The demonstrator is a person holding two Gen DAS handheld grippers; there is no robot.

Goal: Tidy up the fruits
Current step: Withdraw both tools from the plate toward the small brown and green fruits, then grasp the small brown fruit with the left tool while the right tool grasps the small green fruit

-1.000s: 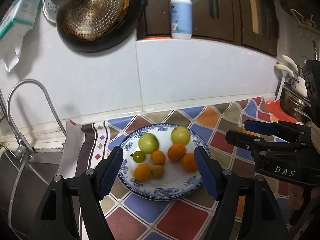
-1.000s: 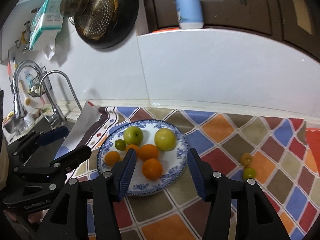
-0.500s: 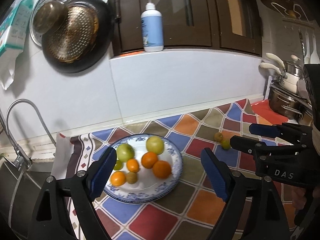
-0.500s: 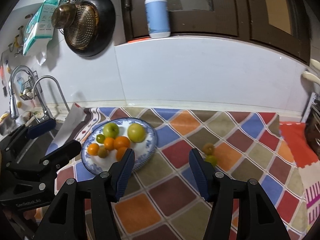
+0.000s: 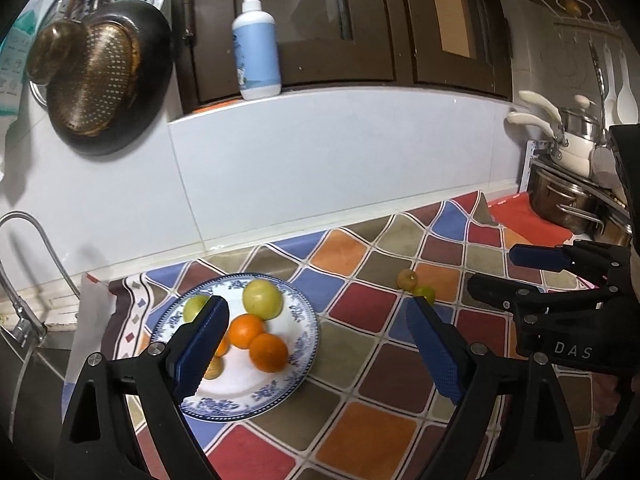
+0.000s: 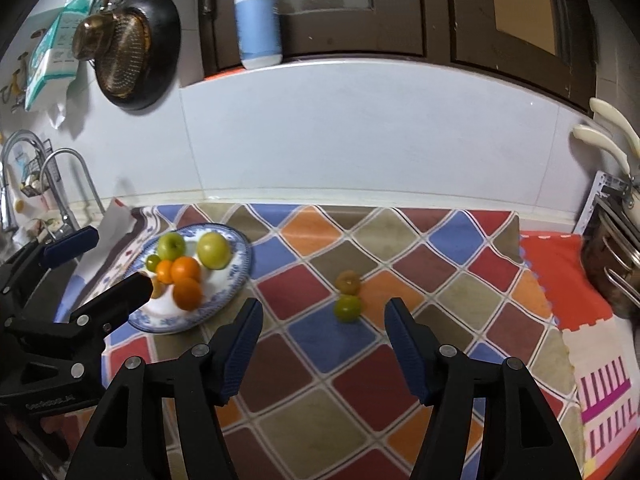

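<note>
While both claws gape empty, plate (image 6: 240, 264) left, two loose fruits (image 6: 347, 295) ahead.

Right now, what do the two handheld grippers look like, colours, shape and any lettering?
Both are matt black plastic. The left gripper and right gripper each have two angular fingers fixed with silver screws and tipped with ribbed blue pads. The right one's body carries white letters "DAS". No cables or sleeves are visible.

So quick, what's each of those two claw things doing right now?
Left gripper: open, jaws just widening, holding nothing.
Right gripper: open, jaws just widening, holding nothing.
</note>
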